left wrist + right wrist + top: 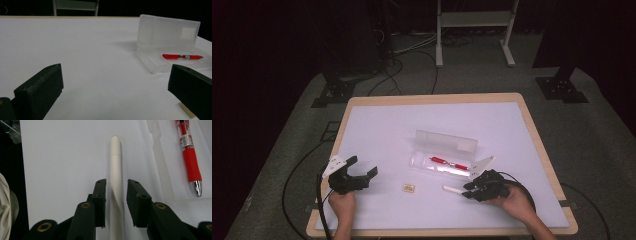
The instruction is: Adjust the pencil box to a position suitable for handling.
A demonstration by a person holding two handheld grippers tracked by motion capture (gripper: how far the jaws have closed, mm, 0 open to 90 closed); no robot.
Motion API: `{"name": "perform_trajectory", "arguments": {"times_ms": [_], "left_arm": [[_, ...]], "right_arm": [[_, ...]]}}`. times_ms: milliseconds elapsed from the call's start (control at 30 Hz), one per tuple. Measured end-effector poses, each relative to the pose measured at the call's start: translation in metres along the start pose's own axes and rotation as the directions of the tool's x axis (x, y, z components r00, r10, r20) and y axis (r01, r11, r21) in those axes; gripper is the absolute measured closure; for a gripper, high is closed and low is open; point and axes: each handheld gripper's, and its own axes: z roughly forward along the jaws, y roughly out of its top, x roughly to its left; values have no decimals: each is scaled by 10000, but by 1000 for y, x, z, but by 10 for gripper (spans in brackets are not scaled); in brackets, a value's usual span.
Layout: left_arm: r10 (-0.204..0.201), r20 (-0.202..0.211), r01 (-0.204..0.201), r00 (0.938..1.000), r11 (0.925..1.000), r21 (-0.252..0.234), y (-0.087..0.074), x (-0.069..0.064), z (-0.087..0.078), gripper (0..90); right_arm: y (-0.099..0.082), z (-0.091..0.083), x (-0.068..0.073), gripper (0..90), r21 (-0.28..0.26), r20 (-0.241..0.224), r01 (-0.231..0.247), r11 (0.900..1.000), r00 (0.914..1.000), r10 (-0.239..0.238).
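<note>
- White pen (116, 180): lies flat on the white table (377, 125), just in front of the open case, straddled by the right gripper (116, 187)
- Right gripper: jaws narrowed around the pen barrel, one on each side, a thin gap visible on both; not yet a firm hold as far as the right gripper view tells
- Clear plastic case (439, 167): lid (446, 140) standing up behind the tray, a red pen (448, 162) already lying in it lengthwise
- Left gripper (362, 167): jaws wide apart, holding nothing, resting near the table's left front
- Small tan eraser-like block (408, 188): loose on the table between the two grippers
- Handling note: likely step is pinching the white pen for the case; best to close squarely on the barrel, keep the jaws centred so it does not roll, lift level, lay it parallel to the red pen
</note>
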Motion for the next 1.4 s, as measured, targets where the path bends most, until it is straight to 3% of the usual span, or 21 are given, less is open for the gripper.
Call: {"name": "perform_trajectory", "arguments": {"times_ms": [733, 1400], "left_arm": [[-8, 0, 8, 10000, 10000, -26, 0, 0, 0, 0], [-14, 4, 14, 10000, 10000, -8, 0, 0, 0, 0]], "right_arm": [[-1, 7, 1, 775, 317, -64, 222, 9993, 9997, -220], [22, -12, -8, 779, -81, 113, 407, 9991, 9991, -406]]}}
